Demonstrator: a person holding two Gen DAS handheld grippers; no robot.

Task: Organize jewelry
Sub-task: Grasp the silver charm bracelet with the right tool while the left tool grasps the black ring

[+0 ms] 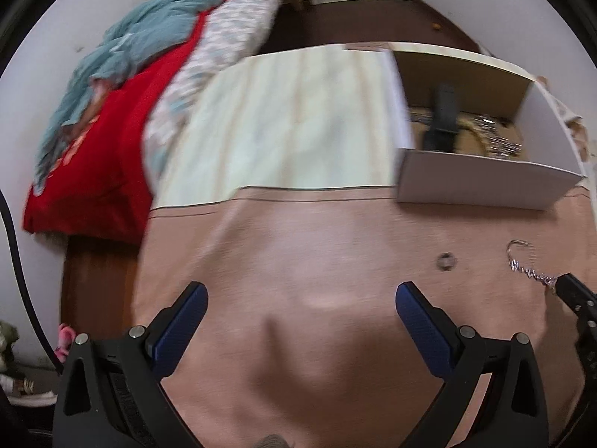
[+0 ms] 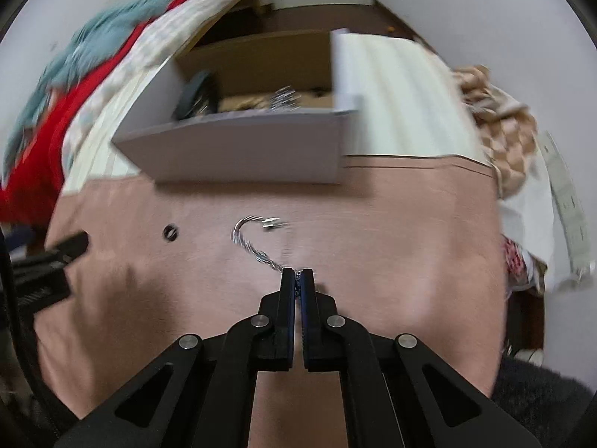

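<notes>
A silver chain bracelet (image 2: 253,240) lies curled on the pink cloth (image 2: 391,242). My right gripper (image 2: 297,273) is shut on one end of it; the rest trails ahead to the left. In the left wrist view the chain (image 1: 522,261) and the right gripper's tip (image 1: 567,283) show at the far right. A small dark ring (image 2: 170,232) lies on the cloth left of the chain, also in the left wrist view (image 1: 446,261). My left gripper (image 1: 300,293) is open and empty above the cloth. A white cardboard box (image 2: 238,156) behind holds jewelry and a dark watch (image 2: 194,95).
The box also shows in the left wrist view (image 1: 485,183), with its open flap (image 1: 397,100). A pale striped sheet (image 1: 291,123) lies beyond the pink cloth. Red and teal bedding (image 1: 112,119) is piled at the left. Checked fabric (image 2: 496,119) lies at the right.
</notes>
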